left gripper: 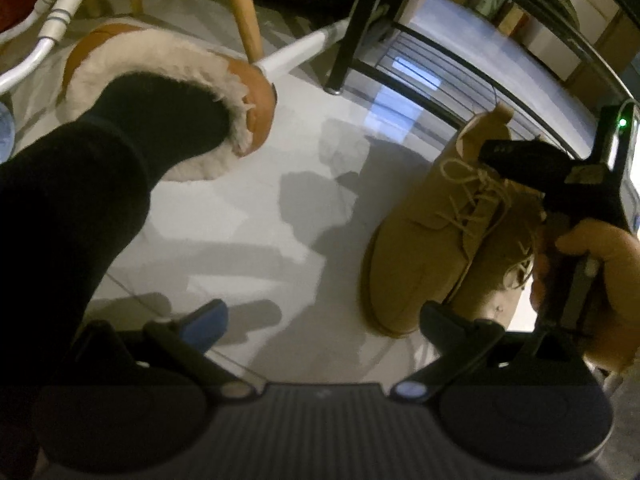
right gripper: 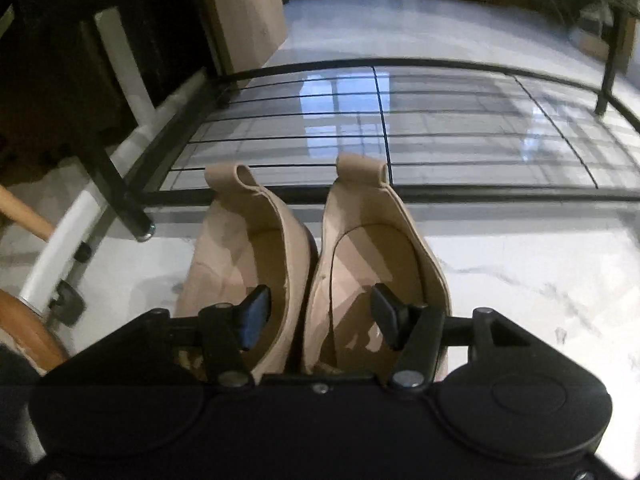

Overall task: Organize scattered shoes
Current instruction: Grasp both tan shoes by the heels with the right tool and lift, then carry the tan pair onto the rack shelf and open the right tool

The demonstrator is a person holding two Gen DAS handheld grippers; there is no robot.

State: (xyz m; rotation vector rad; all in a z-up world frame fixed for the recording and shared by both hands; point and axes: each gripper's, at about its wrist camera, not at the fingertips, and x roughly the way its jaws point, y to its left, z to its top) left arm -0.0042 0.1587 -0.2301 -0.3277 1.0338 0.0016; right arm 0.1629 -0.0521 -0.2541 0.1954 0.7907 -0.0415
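Note:
Two tan lace-up boots (left gripper: pixel 432 236) stand side by side on the white floor, heels toward a black wire shoe rack (left gripper: pixel 432 76). In the right wrist view the pair (right gripper: pixel 320 264) is seen from above, and my right gripper (right gripper: pixel 320 316) has one finger inside each boot, closed on the two touching inner walls. The rack's lowest shelf (right gripper: pixel 400 136) lies just beyond the heels. My left gripper (left gripper: pixel 320 324) is open and empty above the floor, left of the boots. The right gripper's body (left gripper: pixel 576 200) shows over the boots in the left view.
A person's foot in a black sock wears a brown fur-lined slipper (left gripper: pixel 172 96) at left. A wooden chair leg (left gripper: pixel 244 12) and a white metal frame (left gripper: pixel 296 52) stand behind it. Cardboard boxes (right gripper: pixel 248 16) stand beyond the rack.

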